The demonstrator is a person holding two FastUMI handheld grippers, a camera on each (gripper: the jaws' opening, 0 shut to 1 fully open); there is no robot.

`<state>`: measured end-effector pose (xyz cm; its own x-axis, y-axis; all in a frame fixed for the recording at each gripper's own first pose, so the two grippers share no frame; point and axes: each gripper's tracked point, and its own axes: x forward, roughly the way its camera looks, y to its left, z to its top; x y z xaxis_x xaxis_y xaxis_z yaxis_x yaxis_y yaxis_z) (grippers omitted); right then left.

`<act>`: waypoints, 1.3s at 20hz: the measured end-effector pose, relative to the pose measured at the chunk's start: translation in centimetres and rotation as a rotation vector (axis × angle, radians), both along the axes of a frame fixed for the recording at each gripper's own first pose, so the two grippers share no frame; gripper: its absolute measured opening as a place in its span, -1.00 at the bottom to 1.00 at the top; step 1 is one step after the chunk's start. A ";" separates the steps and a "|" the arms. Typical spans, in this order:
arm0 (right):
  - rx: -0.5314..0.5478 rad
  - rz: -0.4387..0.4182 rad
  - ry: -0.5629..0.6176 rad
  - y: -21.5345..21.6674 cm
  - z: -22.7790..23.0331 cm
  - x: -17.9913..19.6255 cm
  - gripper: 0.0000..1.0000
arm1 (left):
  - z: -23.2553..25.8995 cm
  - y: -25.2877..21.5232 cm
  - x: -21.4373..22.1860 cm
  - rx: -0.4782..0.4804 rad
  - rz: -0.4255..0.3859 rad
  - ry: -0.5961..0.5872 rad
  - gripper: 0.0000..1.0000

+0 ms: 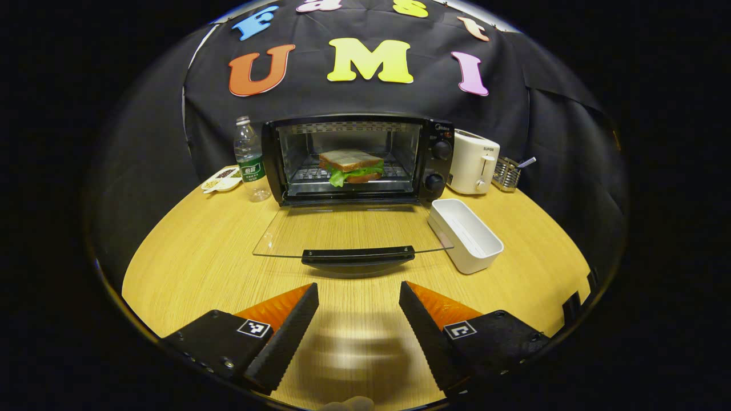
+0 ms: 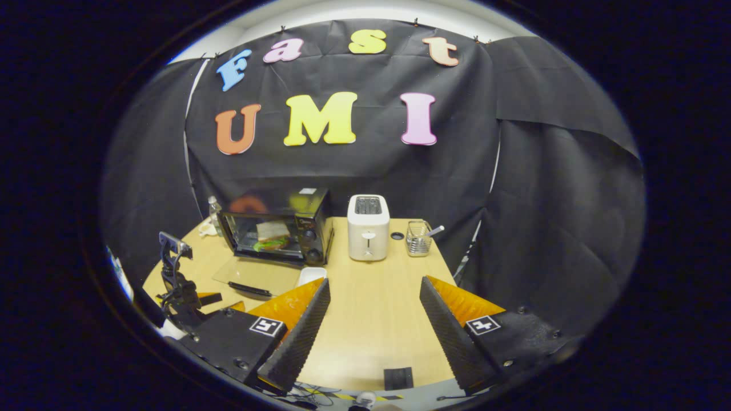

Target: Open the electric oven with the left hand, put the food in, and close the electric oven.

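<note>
On the round wooden desk [image 1: 188,268], the black electric oven [image 1: 354,160] stands with its glass door [image 1: 342,231] folded flat toward the camera, its black bar handle [image 1: 358,256] nearest. Inside, on the wire rack, sits the sandwich of brown bread, green lettuce and a red filling [image 1: 351,166], so by my reading only the closing is left. The left gripper [image 1: 358,311] hovers just short of the handle, fingers spread wide and holding nothing. The right gripper [image 2: 374,308] hangs farther back and higher, likewise wide and empty, facing the white toaster [image 2: 368,234].

Several things could go wrong from here. The handle lies low over the desk, so fingers coming in too flat may scrape the wood or slide under the glass instead of catching the bar. A lift from one end of the handle might twist the door or let it slip and drop back down. Pushing forward rather than swinging upward may shove the whole oven backward toward the cloth wall. The white rectangular plastic tray [image 1: 465,234] sits just beside the door's right corner, near enough that a wide approach could knock it. A clear plastic water bottle [image 1: 251,162] stands by the oven's left side and could topple if the oven shifts.
</note>
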<state>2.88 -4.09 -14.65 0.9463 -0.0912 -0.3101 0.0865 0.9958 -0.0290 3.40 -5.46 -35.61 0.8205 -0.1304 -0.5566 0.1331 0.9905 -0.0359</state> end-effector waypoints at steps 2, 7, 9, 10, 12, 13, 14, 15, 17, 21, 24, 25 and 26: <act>-0.011 -0.021 0.032 -0.7 -0.7 -0.5 0.82 | -1.5 -0.2 1.1 0.014 0.003 0.019 0.89; -0.018 -0.049 0.072 -0.9 -1.4 -1.0 1.00 | -4.4 -0.7 3.1 0.005 0.015 0.074 0.90; -0.022 -0.051 0.084 -1.1 -1.7 -1.0 1.00 | -5.1 -0.7 3.7 0.004 0.024 0.088 0.91; -0.016 -0.062 0.094 -1.5 -2.0 -1.0 1.00 | -5.0 -0.5 4.1 0.008 0.028 0.077 0.92; -0.011 -0.080 0.104 -2.0 -2.4 -1.1 1.00 | -5.0 -0.5 4.2 0.007 0.035 0.080 0.89; -0.008 -0.088 0.107 -2.3 -2.6 -1.2 1.00 | -4.6 -0.5 4.4 0.008 0.031 0.066 0.90; -0.004 -0.097 0.110 -2.6 -2.7 -1.4 1.00 | -4.8 -0.6 4.3 0.008 0.029 0.074 0.91; 0.004 -0.105 0.113 -2.8 -2.9 -1.5 1.00 | -4.7 -0.5 4.3 0.006 0.029 0.079 0.90; 0.027 -0.114 0.115 -2.9 -3.2 -1.6 1.00 | -4.2 -0.6 4.2 -0.023 0.035 0.083 0.89; 0.067 -0.121 0.110 -2.6 -3.2 -1.7 1.00 | -1.7 -0.8 4.7 -0.042 0.027 0.064 0.89; 0.078 -0.119 0.089 -2.4 -2.7 -1.6 1.00 | 0.6 -0.9 5.6 -0.039 0.018 0.028 0.87; 0.085 -0.114 0.086 -2.2 -2.7 -1.5 1.00 | 1.4 -1.0 6.0 -0.044 0.015 0.015 0.87; 0.092 -0.114 0.083 -2.2 -2.6 -1.5 1.00 | 2.2 -1.2 6.6 -0.048 0.011 0.001 0.87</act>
